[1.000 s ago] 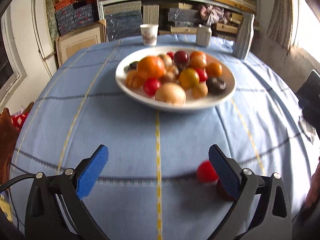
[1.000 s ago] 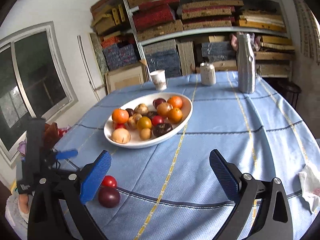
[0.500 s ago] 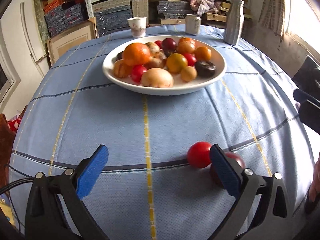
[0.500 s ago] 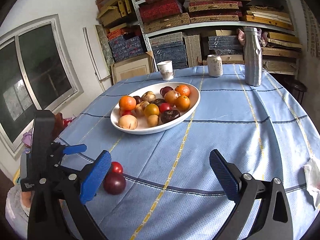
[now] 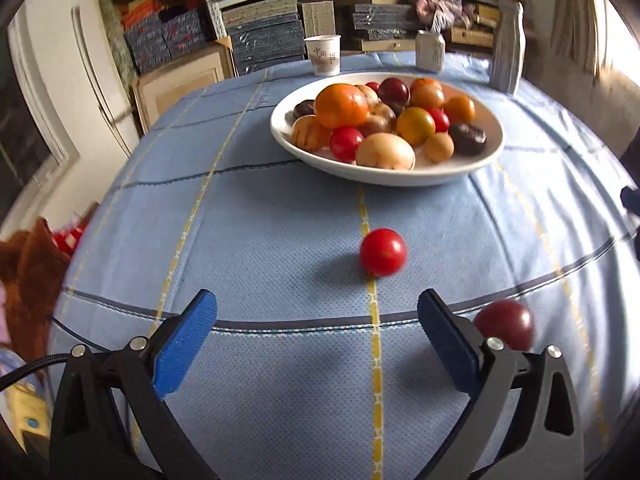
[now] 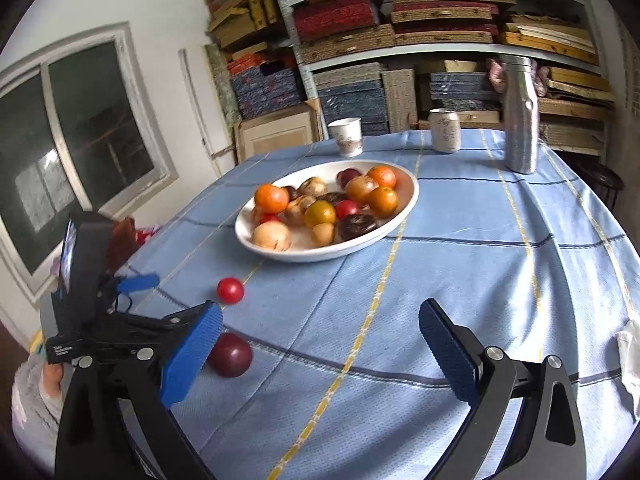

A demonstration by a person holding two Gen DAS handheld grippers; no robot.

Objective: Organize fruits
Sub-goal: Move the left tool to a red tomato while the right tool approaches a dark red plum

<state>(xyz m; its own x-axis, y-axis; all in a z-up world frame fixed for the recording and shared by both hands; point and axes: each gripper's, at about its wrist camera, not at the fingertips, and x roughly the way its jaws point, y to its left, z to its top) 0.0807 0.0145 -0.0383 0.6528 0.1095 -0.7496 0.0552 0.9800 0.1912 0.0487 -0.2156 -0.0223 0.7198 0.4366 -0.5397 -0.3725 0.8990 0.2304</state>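
Left gripper (image 5: 316,338): jaws spread wide, nothing between them, held low over the near part of the table (image 5: 248,216). Right gripper (image 6: 320,344): jaws likewise spread and empty. A red tomato (image 5: 383,252) lies on the cloth just beyond the left gripper's jaws, on a yellow stripe. A dark red plum (image 5: 505,324) sits nearer, to the right, outside the left gripper's right finger. Farther off, a white bowl (image 5: 400,178) holds mixed fruit. Paper cup (image 5: 322,55), can (image 5: 430,51) and metal bottle (image 5: 507,46) stand at the far edge.
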